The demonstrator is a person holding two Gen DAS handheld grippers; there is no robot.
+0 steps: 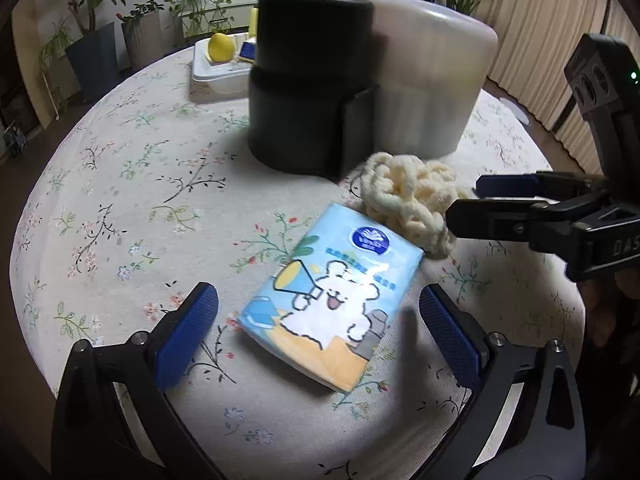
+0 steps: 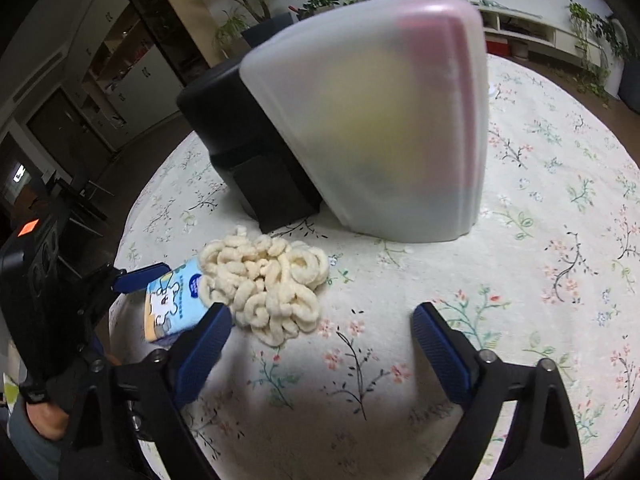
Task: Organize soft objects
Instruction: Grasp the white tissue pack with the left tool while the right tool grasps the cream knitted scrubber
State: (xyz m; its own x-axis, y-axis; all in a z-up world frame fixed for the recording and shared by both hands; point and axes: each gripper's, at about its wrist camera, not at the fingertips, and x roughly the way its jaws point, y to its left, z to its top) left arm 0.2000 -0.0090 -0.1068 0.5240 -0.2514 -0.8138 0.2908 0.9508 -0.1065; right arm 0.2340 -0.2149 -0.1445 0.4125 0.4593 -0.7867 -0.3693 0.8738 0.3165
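Left gripper (image 1: 318, 312) jaws apart, straddling tissue pack (image 1: 332, 304) on tablecloth (image 1: 120, 208). Right gripper (image 2: 322, 336) spread, empty; yarn bundle (image 2: 266, 284) just ahead-left. Black appliance (image 1: 308, 80) and translucent bin (image 2: 380, 120) block beyond.

The black appliance (image 1: 308, 80) and frosted container (image 1: 432, 80) block the far side; bare surface (image 1: 120, 208) lies open left of the tissue pack (image 1: 332, 308) and yarn bundle (image 1: 408, 200).

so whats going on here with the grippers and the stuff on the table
A person holds a gripper in each hand over a floral-clothed table. The left gripper is open, straddling a tissue pack without pressing it. The right gripper is open beside a cream chunky yarn bundle. Nothing is held yet; a frosted bin stands behind.
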